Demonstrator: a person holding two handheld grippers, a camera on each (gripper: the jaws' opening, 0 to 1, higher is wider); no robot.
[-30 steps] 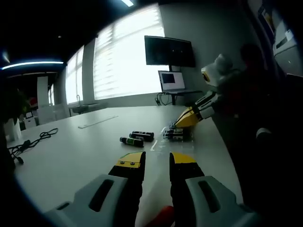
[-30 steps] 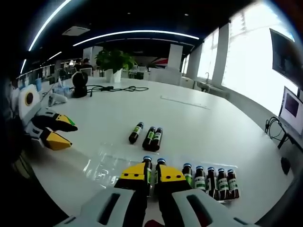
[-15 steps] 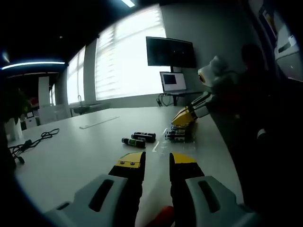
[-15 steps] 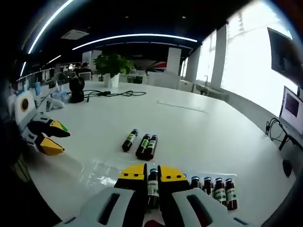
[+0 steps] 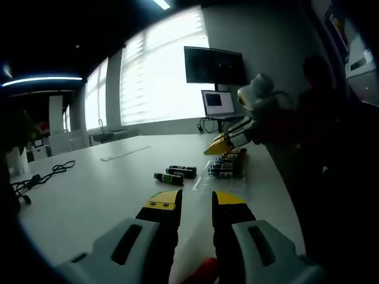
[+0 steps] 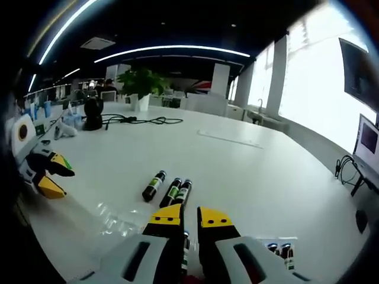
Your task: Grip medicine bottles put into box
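In the right gripper view the right gripper [image 6: 189,218] is rising from the bottom edge with its yellow-tipped jaws drawn narrow; a medicine bottle [image 6: 185,247] is sitting in the slit between them, its cap just below the tips, and the jaws appear to be pinching it, though most of the bottle is hidden behind them. Three more loose bottles [image 6: 167,189] are lying side by side on the white table [image 6: 249,171], just beyond the jaw tips; two of them are touching and the third is lying slightly apart to the left. To the lower right, a row of standing bottles [image 6: 279,251] is peeking out past the right jaw, sitting in what looks like a clear box [image 6: 260,244], whose walls are hard to make out. A sheet of clear plastic [image 6: 115,222] is glinting on the table to the left of the jaws.

The left gripper [image 6: 50,175] is showing at the far left of that view, its yellow tips spread apart; in the left gripper view its own jaws [image 5: 196,201] are standing parted over bare table, holding nothing. In the left gripper view, the right gripper is hovering above the standing bottles near the table edge, and the loose bottles are lying just left of them; a monitor [image 5: 215,65] and a laptop [image 5: 217,102] are standing by the window.
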